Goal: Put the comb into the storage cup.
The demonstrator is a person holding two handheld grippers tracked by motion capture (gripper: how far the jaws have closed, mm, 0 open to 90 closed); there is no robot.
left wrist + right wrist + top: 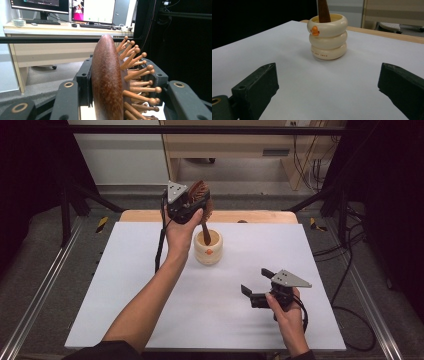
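- Left gripper (192,202) clamps the wooden hairbrush (202,205) head, its handle inside the cream ringed cup (208,247), mid-table.
- Right gripper (256,282), jaws apart, hovers at 5 o'clock over bare white table (150,285).

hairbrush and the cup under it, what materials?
Hairbrush: looks like dark, polished wood, speckled grain on its back, paler wooden pins with ball tips. Cup: cream, smooth, faintly glossy stacked rings with an orange mark; probably plastic or glazed ceramic, can't tell which.
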